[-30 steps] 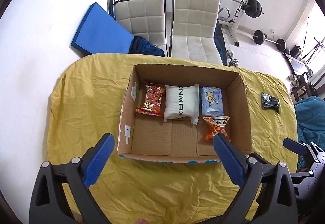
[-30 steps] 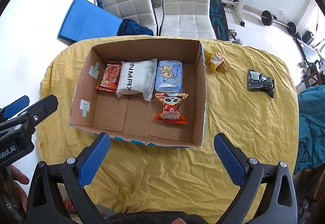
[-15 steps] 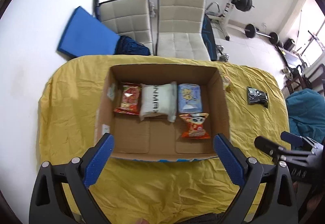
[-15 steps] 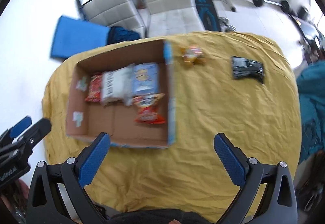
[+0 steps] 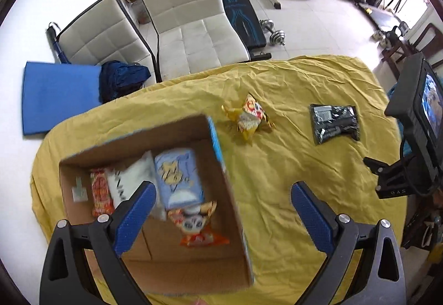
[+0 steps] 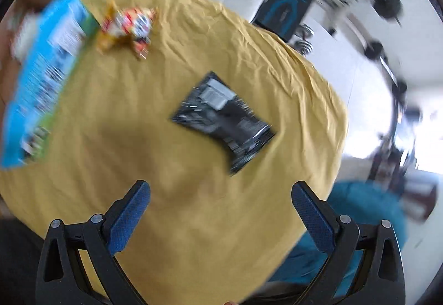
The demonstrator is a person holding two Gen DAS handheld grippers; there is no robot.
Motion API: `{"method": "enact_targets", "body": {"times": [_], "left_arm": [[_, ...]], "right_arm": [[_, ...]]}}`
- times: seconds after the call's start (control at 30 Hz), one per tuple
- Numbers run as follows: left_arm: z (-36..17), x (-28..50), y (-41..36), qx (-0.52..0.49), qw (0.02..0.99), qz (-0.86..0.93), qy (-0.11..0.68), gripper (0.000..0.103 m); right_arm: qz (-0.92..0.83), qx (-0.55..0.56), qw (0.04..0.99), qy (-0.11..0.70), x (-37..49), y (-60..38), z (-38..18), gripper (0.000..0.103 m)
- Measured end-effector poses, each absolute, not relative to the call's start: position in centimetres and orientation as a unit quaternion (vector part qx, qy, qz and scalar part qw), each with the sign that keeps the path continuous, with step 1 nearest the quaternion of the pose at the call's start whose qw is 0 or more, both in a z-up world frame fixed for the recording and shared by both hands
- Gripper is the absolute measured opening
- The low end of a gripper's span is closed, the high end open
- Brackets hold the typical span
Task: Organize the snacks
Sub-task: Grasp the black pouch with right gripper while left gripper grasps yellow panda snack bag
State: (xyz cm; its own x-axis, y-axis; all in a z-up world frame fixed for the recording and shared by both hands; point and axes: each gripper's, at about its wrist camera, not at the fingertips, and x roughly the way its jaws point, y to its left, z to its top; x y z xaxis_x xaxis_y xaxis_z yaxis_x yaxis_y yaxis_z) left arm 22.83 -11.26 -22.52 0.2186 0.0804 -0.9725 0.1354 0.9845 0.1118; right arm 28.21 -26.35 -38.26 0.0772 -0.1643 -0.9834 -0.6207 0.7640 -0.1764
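**A:** so how much room is there? The yellow cloth [image 5: 277, 166] covers the whole table, wrinkled all over, and it drops off at the rounded far edge. The right half of it is mostly bare.

**B:** yeah, the big thing on it is the cardboard box [image 5: 232, 222] on the left side, open top, tall walls. Its right wall is the main obstacle between the inside and the loose stuff. From the right wrist view that wall's outside [image 6: 47, 78] is printed blue, pretty blurry though.

**A:** what's in it?

**B:** a row along the far wall: white pack [image 5: 130, 183] in the middle, light blue pack [image 5: 180, 177] to its right, red pack [image 5: 101, 191] to its left. An orange panda bag [image 5: 198, 227] sits in front of the blue one.

**A:** and outside?

**B:** two still on the cloth. The black packet [image 6: 224, 119] lies flat well right of the box with bare cloth all around it. The yellow-orange snack bag [image 5: 250, 118] is just beside the box's far right corner; can't tell if it touches.

**A:** grippers?

**B:** the left gripper [image 5: 224, 219] hangs over the box's right wall, fingers spread wide, nothing between them. The right gripper [image 6: 221, 211] is above bare cloth on the near side of the black packet, also spread wide and empty. Behind the table: two white chairs [image 5: 191, 22], blue mat [image 5: 58, 94], weights on the floor.
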Motion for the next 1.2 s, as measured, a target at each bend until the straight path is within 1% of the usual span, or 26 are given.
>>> {"method": "enact_targets", "body": {"times": [0.17,0.27,0.4,0.43,0.5,0.53,0.6,0.67,0.73,0.77,0.8,0.9,1.07,1.1,1.13,1.17,1.2], "left_arm": [[-26.6,27.8,-14.0,0.159,0.751,-0.008,0.641,0.1],[-28.3,29.7,-15.1,0.205,0.74,-0.004,0.64,0.1],[-30.7,31.6,-15.1,0.21,0.718,-0.01,0.663,0.1],[-31.0,31.7,-15.0,0.209,0.715,-0.01,0.667,0.1],[-32.0,32.3,-15.1,0.211,0.705,-0.016,0.677,0.1],[-32.2,32.5,-15.1,0.212,0.702,-0.019,0.68,0.1],[-33.0,33.0,-15.4,0.216,0.693,-0.03,0.687,0.1],[-33.9,33.5,-15.8,0.224,0.684,-0.039,0.693,0.1],[-34.7,33.8,-16.4,0.236,0.675,-0.046,0.697,0.1],[-35.3,34.1,-16.7,0.244,0.668,-0.054,0.701,0.1],[-35.7,34.3,-17.0,0.249,0.663,-0.059,0.703,0.1],[-38.1,34.9,-18.1,0.284,0.632,-0.076,0.717,0.1],[-41.4,35.4,-19.2,0.34,0.594,-0.083,0.724,0.099],[-41.8,35.5,-19.3,0.343,0.593,-0.083,0.724,0.092],[-42.1,35.5,-19.5,0.338,0.591,-0.089,0.727,0.07],[-42.3,35.5,-19.5,0.328,0.59,-0.092,0.732,0.059],[-42.4,35.6,-19.5,0.316,0.586,-0.09,0.74,0.046]], "right_arm": [[0.218,-0.369,0.618,0.659,32.0,-26.2,-42.9,0.103],[0.255,-0.409,0.578,0.658,32.8,-25.4,-45.5,0.103],[0.28,-0.429,0.543,0.666,33.7,-24.5,-48.4,0.103],[0.283,-0.431,0.535,0.669,34.0,-24.4,-49.2,0.102],[0.282,-0.428,0.522,0.682,34.6,-24.5,-50.4,0.095],[0.279,-0.422,0.519,0.689,34.9,-24.7,-50.8,0.085],[0.275,-0.397,0.522,0.702,35.6,-25.2,-50.9,0.082],[0.26,-0.362,0.539,0.714,36.3,-26.2,-50.4,0.074],[0.224,-0.323,0.554,0.734,36.9,-27.5,-50.2,0.072],[0.208,-0.309,0.561,0.739,36.9,-28.2,-50.1,0.069],[0.186,-0.296,0.569,0.745,37.1,-29.0,-50.1,0.069],[0.114,-0.212,0.576,0.781,37.7,-32.1,-50.1,0.068],[0.09,-0.157,0.591,0.786,37.1,-34.9,-49.8,0.065],[0.085,-0.145,0.594,0.787,36.3,-35.4,-49.8,0.065],[0.079,-0.139,0.597,0.786,36.3,-35.8,-49.7,0.064],[0.075,-0.13,0.599,0.786,36.0,-36.2,-49.7,0.064],[0.07,-0.118,0.601,0.787,35.6,-36.2,-49.4,0.063]]}}
